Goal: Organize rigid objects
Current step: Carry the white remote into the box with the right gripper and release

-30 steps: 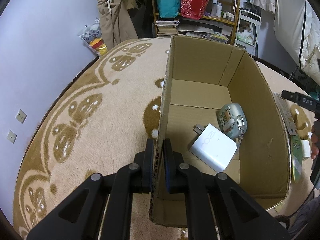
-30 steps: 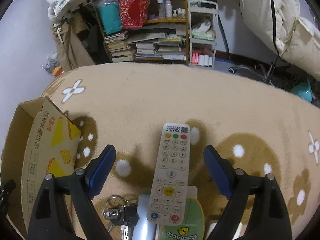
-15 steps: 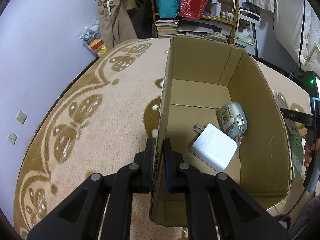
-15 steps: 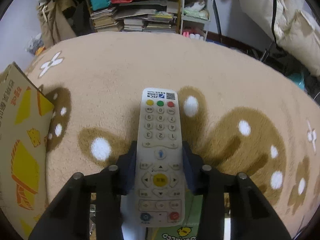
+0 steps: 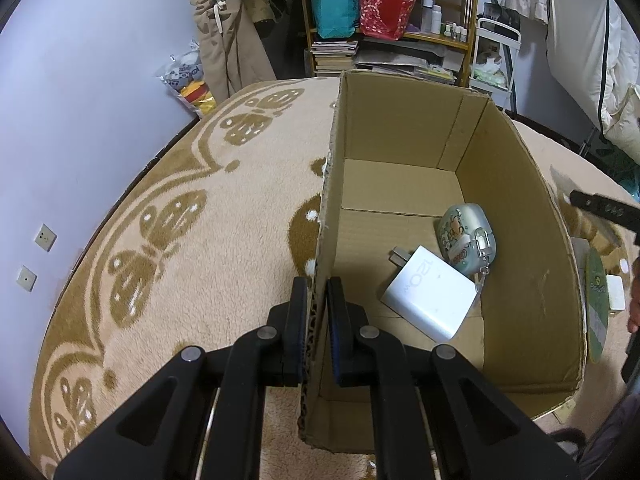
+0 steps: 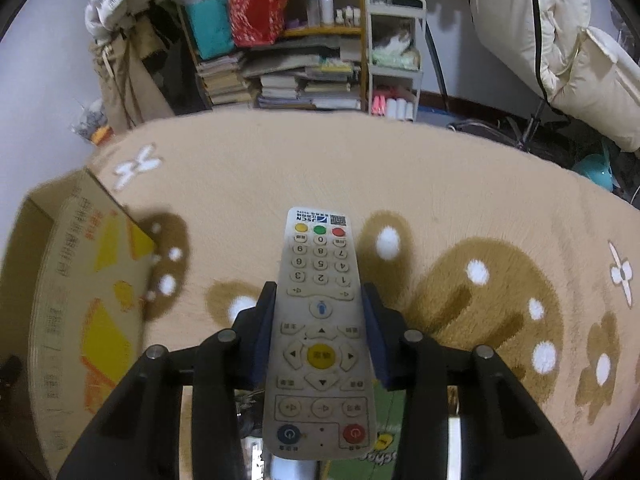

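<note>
Right wrist view: my right tool (image 6: 320,332) clamps the slim plastic remote (image 6: 319,332); my left tool (image 5: 317,312) pinches the corrugated cardboard box (image 5: 520,240) wall at 6 o'clock.

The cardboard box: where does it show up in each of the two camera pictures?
Left wrist view: the cardboard box fills the centre and right, its near wall pinched by the left gripper.
Right wrist view: the box sits at the left edge, printed side showing.
Shared landmark: the red bag on the shelf.
</note>
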A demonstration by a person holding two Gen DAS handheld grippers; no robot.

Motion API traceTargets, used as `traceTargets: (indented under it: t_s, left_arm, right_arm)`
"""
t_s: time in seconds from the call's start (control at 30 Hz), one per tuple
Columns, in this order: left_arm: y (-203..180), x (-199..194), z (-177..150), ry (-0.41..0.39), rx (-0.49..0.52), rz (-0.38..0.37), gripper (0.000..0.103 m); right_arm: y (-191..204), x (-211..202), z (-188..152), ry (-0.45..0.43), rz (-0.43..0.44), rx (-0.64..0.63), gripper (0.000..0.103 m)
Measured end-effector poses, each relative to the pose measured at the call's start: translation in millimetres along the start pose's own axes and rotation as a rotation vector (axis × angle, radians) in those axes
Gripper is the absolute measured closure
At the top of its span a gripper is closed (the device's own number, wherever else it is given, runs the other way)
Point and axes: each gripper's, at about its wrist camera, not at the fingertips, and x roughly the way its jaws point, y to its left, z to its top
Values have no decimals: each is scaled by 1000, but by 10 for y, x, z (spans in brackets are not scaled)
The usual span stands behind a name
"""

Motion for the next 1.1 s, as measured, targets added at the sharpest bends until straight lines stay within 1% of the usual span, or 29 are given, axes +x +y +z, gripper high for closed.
traceTargets:
  t_s: [0.2,0.33,0.4,0.57,0.7,0.83,0.97,1.07,1.1]
  left_arm:
    - [-13,0,10,3,-4,9,93]
    - [-11,1,16,2,-4,8,93]
    - [-11,1,15,3,-3,9,93]
    - [-10,3,14,4,-3,8,93]
    - [15,19,3,9,-25,-7,93]
    - [22,32,-7,8,-25,-12,93]
    - [9,35,-14,7,-18,-4,93]
    - [0,32,-11,7,-12,1,93]
    - [0,30,-9,9,-15,-1,93]
  right_arm:
    - [267,-439,51,-86,70,-45,59]
    - [553,-736,35,-137,119,-87,59]
    - [698,-861,15,-155,161,-107,59]
    - [1032,-1045,-58,-155,250,-162,59]
    - [1229,-1043,-173,-120,315,-169,59]
    - [1363,-976,-311,-98,306,-208,59]
    - [1375,-842,-431,-61,292,-198,59]
    - [1390,-800,-501,-58,286,-211,59]
    - [1405,-808,-509,-72,271,-223,59]
